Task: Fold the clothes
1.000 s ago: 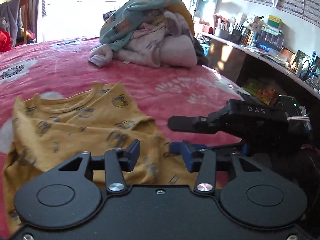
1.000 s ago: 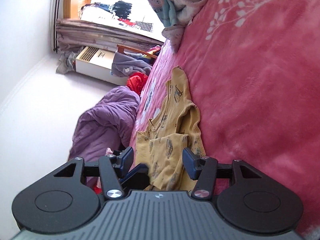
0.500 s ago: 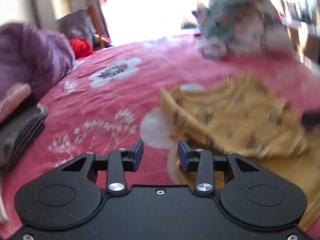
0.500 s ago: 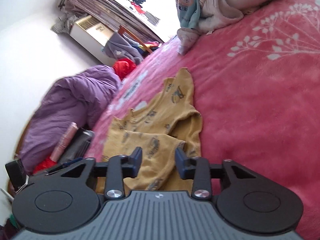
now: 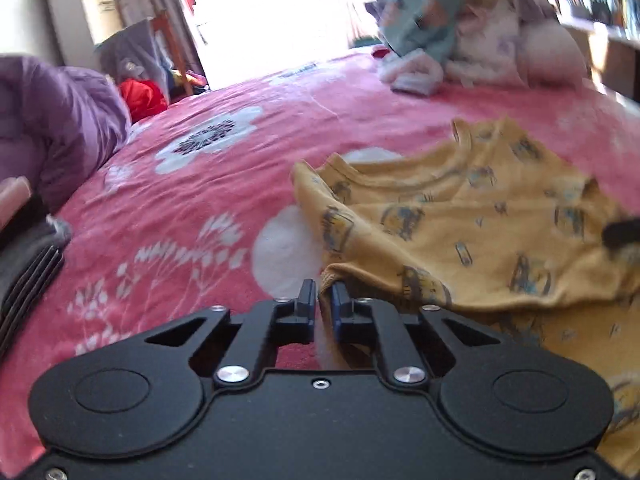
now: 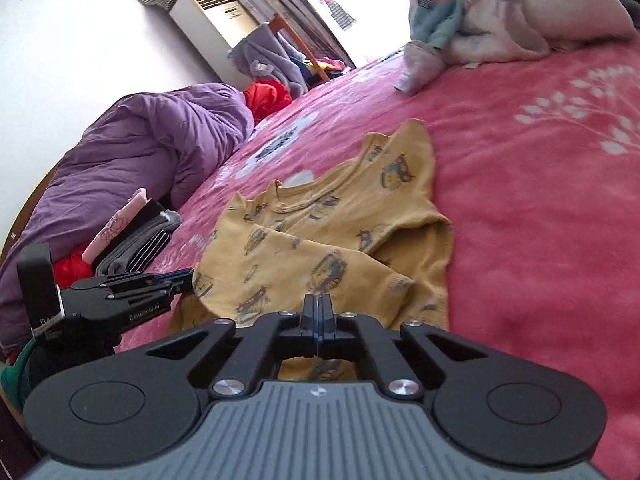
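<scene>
Here both tools pinch the yellow shirt's (image 5: pixel 460 224) near hem.

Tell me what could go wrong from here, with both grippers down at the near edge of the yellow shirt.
1. The left gripper has closed at the very corner of the yellow shirt; so thin a bite could slip when lifted.
2. The right gripper has closed over crumpled layers, so it may hold several folds, or none, and drag the shirt askew.
3. The shirt lies bunched on the pink blanket; folding now could lock wrinkles in.
</scene>
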Demonstrator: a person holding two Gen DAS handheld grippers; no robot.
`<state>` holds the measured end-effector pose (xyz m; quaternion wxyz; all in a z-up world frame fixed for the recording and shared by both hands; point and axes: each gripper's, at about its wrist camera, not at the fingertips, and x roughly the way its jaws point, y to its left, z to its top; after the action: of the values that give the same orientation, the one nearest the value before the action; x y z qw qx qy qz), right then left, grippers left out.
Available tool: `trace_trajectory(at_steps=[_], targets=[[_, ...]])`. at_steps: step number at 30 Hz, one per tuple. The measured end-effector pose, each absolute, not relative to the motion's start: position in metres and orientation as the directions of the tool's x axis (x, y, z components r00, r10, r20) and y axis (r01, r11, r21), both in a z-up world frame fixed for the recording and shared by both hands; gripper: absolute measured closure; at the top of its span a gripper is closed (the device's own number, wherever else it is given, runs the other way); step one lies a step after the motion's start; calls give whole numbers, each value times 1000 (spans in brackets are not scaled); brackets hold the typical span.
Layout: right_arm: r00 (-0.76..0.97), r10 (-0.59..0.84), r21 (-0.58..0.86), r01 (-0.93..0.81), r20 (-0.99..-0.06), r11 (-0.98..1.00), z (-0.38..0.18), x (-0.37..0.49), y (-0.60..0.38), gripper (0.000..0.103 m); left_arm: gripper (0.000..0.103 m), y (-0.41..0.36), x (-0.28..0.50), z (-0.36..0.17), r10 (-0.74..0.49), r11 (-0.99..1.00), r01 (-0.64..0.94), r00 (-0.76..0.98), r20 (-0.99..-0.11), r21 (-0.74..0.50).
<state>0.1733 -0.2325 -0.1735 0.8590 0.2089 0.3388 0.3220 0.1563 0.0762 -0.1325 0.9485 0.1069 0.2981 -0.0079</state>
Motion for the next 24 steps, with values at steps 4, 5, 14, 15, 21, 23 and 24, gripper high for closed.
trace_trajectory(at_steps=[4,5,14,15,21,23,24], targets=[[559,709,605,-404,-431,686,-167,176,-230,101,97,86,152,-135,38,991,42,809,-587,123],[559,709,605,-404,-430,686,-166,177,-229,101,97,84,153,-139,35,990,54,796,-604,129],[607,672,611,-357,-424,707,-162,173,-241,100,85,125,167,-91,-102,988,15,821,-562,-157],[614,664,604,-353,-427,715,-162,173,-242,97,85,125,177,-89,-115,985,18,815,-568,-173],[615,660,617,-332,-432,713,-169,178,-247,97,61,107,225,-99,-173,978,50,733,-658,-201],[613,665,618,-340,-427,709,-169,179,-247,97,66,108,229,-106,-168,976,31,734,-658,-215],[614,667,614,-347,-422,708,-168,179,-246,97,100,109,231,-110,-165,976,24,734,-659,-218]])
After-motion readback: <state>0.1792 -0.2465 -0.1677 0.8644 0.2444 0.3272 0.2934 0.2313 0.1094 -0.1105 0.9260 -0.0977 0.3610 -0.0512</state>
